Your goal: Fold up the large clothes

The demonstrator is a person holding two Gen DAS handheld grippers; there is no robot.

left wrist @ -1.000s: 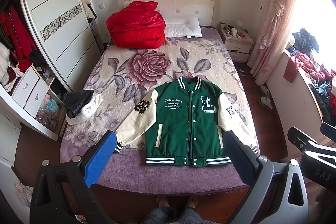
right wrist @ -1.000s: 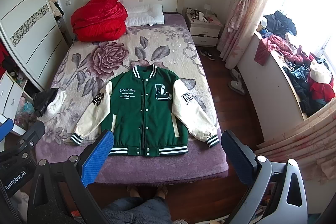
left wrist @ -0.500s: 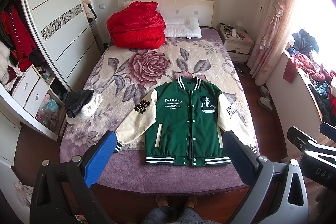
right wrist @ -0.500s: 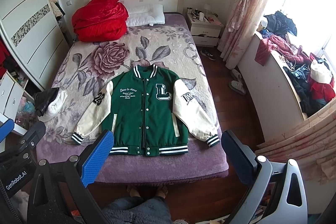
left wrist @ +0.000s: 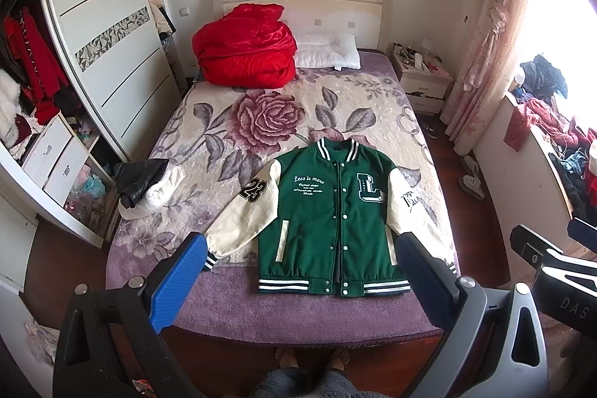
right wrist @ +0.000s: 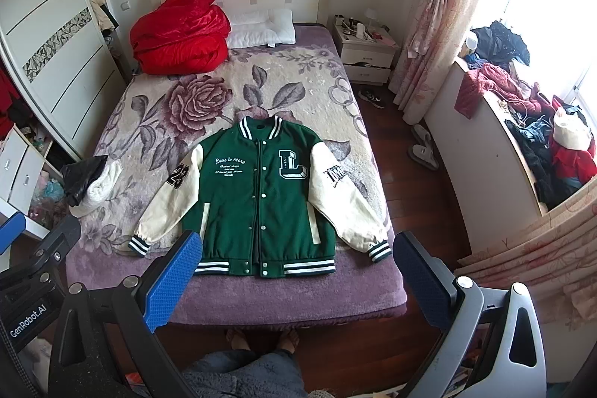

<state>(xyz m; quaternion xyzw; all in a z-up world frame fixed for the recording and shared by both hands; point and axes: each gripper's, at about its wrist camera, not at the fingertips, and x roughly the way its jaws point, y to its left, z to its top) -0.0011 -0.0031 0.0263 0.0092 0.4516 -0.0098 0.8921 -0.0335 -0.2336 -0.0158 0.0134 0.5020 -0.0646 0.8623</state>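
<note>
A green varsity jacket (left wrist: pixel 328 219) (right wrist: pixel 261 196) with cream sleeves lies flat and face up near the foot of the bed, buttoned, sleeves spread to both sides. My left gripper (left wrist: pixel 302 271) hangs high above the bed's foot end, open, with nothing between its blue pads. My right gripper (right wrist: pixel 294 267) is held just as high beside it, also open and empty. Each gripper's body shows at the edge of the other's view. Both are well apart from the jacket.
A floral blanket covers the bed (left wrist: pixel 283 308). A red duvet bundle (left wrist: pixel 242 51) and white pillow (left wrist: pixel 328 55) sit at the headboard. Black and white clothes (left wrist: pixel 145 181) lie at the bed's left edge. Wardrobe left, nightstand (right wrist: pixel 365 51) and cluttered counter (right wrist: pixel 522 144) right. A person's feet (left wrist: pixel 309 357) stand at the bed's foot.
Both views have shifted very slightly; the jacket sits a touch lower in frame. Both grippers stay open and the jacket lies untouched.
</note>
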